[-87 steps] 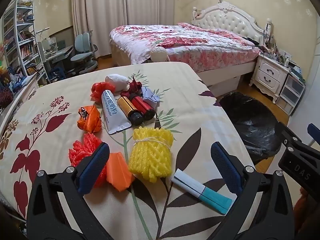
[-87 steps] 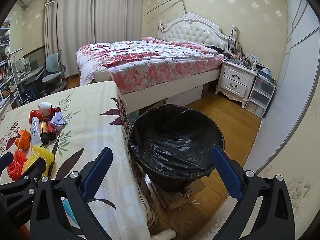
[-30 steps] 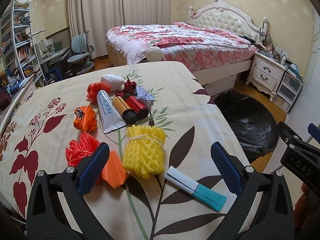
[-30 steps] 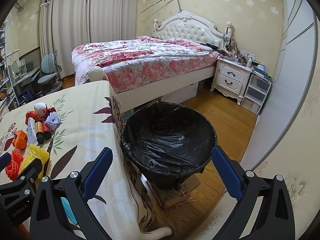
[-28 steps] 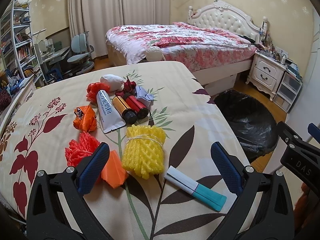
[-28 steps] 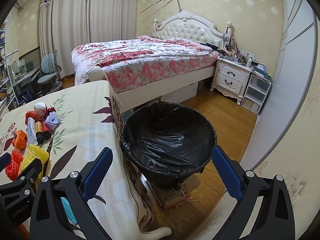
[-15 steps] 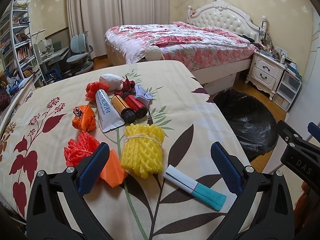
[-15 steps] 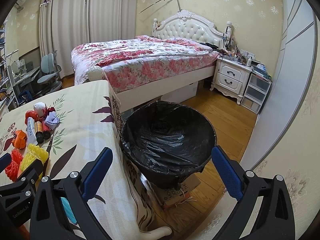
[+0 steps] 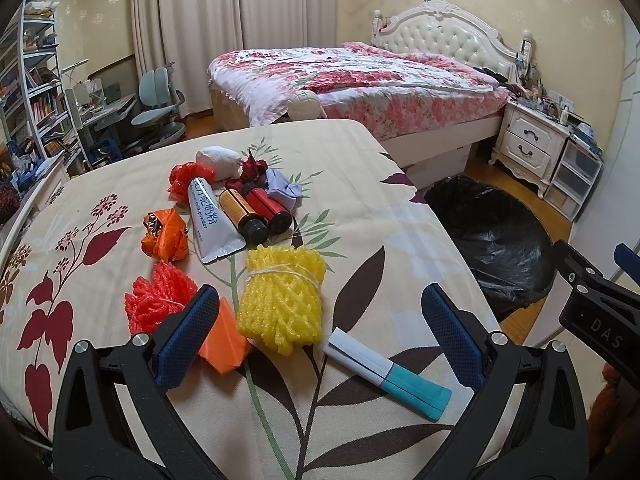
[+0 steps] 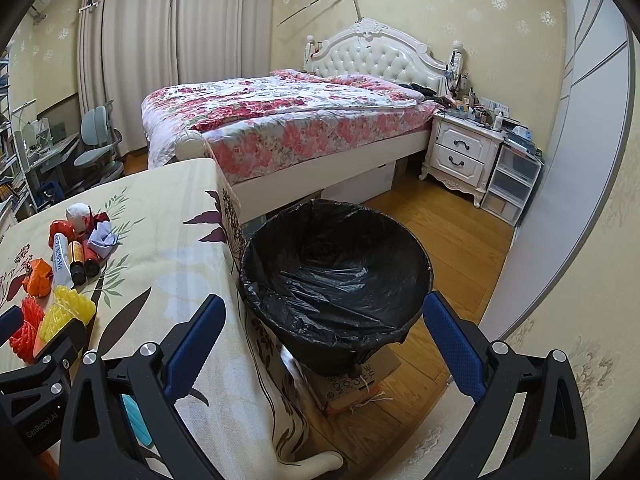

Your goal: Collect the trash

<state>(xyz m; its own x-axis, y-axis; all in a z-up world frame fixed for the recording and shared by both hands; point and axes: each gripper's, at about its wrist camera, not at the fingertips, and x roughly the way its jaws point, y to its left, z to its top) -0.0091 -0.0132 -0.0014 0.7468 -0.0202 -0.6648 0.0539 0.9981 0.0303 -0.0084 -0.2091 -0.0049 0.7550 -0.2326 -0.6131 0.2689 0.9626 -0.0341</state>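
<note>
While both grippers stay spread and empty, the left gripper (image 9: 320, 320) has hardly shifted — yellow foam net (image 9: 282, 298) untouched.

Left gripper (image 9: 320, 332): black plastic frame with triangular cut-outs, two fingers (image 9: 186, 336) faced with blue dimpled pads, silver screw heads at the joints. Right gripper (image 10: 320, 344): same build, black frame, blue textured pads, silver screws. Its side shows white letters "DAS" in the left view; the left one's side reads "GenRobot.AI" in the right view.
</note>
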